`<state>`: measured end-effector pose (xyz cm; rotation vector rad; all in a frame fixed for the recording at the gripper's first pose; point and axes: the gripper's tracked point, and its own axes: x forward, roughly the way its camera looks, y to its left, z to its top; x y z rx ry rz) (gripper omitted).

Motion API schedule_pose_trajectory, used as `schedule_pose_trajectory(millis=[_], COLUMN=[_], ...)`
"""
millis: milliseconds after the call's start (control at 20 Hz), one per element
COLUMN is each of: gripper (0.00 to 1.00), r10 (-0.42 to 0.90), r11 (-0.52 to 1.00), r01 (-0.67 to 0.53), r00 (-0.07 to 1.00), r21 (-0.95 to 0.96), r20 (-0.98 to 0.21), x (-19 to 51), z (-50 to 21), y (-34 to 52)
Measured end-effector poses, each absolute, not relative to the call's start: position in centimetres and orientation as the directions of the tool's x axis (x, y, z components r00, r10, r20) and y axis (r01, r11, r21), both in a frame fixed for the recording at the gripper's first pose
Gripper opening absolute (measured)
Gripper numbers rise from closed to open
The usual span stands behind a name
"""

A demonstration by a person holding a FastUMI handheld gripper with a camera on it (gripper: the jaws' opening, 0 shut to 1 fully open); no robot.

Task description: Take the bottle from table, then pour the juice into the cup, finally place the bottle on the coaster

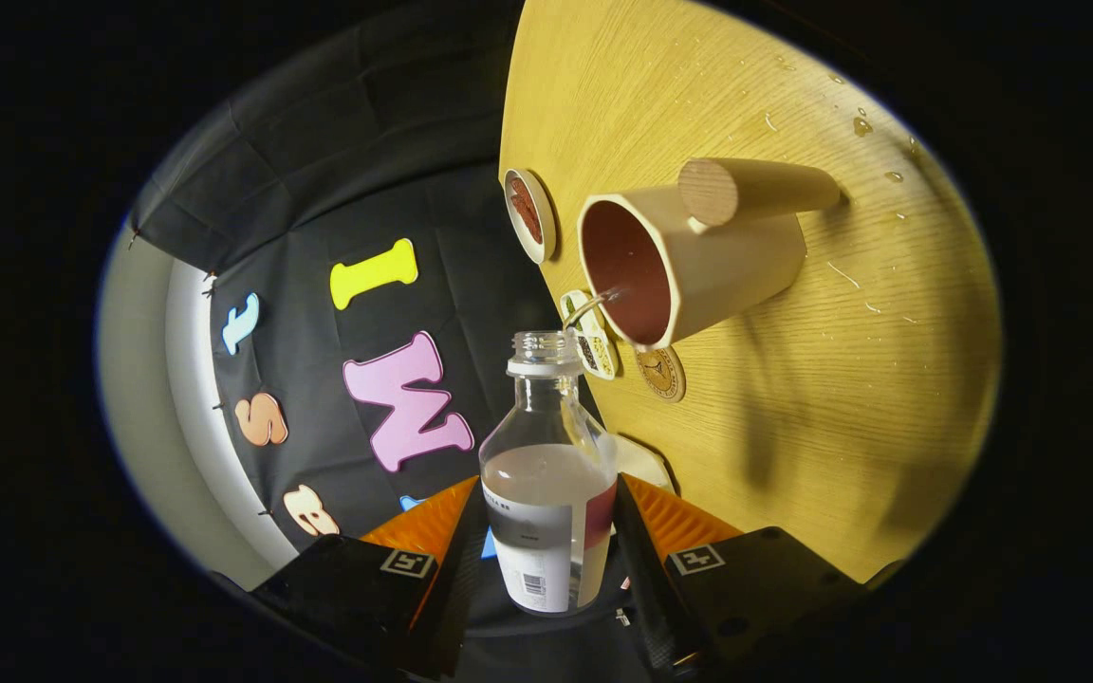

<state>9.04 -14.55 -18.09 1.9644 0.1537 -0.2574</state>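
Between your claw's (551, 531) two fingers sits the bottle (546, 493), cap off, both fingers pressed against its sides at the labelled lower body, so you're pinching it firmly. Clear liquid fills roughly the lower half of the bottle, surface slanted since the whole view is tipped relative to the bench (841, 398). Just beyond the bottle mouth a thin stream of liquid (594, 304) arcs out into the cup (689, 256), which stands on the wooden bench ahead of the fingers; cup is pale outside, dark reddish inside, with a stubby round wooden handle sticking out its side. Beyond the cup's rim, further from the claw, a round coaster (529, 214) with a reddish centre lies on the bench. Between bottle mouth and cup base you've got two small flat discs: a patterned one (594, 346) right by the stream, and a brown one (662, 373) touching the cup's base. Water droplets (860, 124) are scattered on the bench far past the cup.
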Motion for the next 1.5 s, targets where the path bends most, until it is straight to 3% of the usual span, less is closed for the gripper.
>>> schedule_pose_trajectory(millis=[1500], gripper=[0.74], r10=[-0.06], r11=[-0.578], r01=[0.193], r00=[0.959], r21=[0.793], r20=[-0.276], x=[10.6], z=[-16.6], y=[-15.4])
